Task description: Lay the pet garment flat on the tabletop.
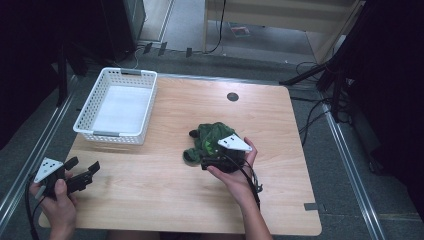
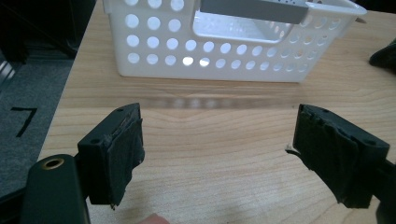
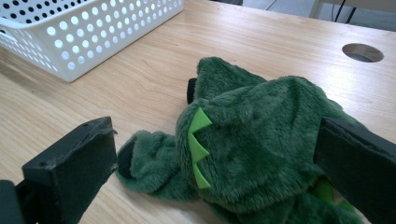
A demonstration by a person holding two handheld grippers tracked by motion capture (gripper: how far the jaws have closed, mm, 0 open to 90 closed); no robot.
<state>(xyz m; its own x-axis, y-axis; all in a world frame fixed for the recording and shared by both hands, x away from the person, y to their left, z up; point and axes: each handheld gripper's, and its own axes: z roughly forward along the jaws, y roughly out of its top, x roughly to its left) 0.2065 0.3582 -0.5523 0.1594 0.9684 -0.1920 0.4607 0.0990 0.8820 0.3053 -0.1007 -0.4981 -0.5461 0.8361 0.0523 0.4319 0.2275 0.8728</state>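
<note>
right gripper (image 3: 210,154): jaws spread, either side of green plush toy (image 3: 261,140), not pinching | toy: table (image 1: 280,120) centre, right of white basket (image 1: 87,107) | left gripper (image 2: 219,154): spread, empty, near-left edge

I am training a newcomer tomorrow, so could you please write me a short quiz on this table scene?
1. True or false: the green plush toy lies inside the white basket.
2. Which gripper is at the toy? A) left B) right
3. What stands between the left gripper jaws?

Key
1. False: it lies on the table, apart from the basket.
2. B: the right gripper, jaws open either side of the toy, not yet pressing it.
3. Nothing: they are open over bare wood.
</note>
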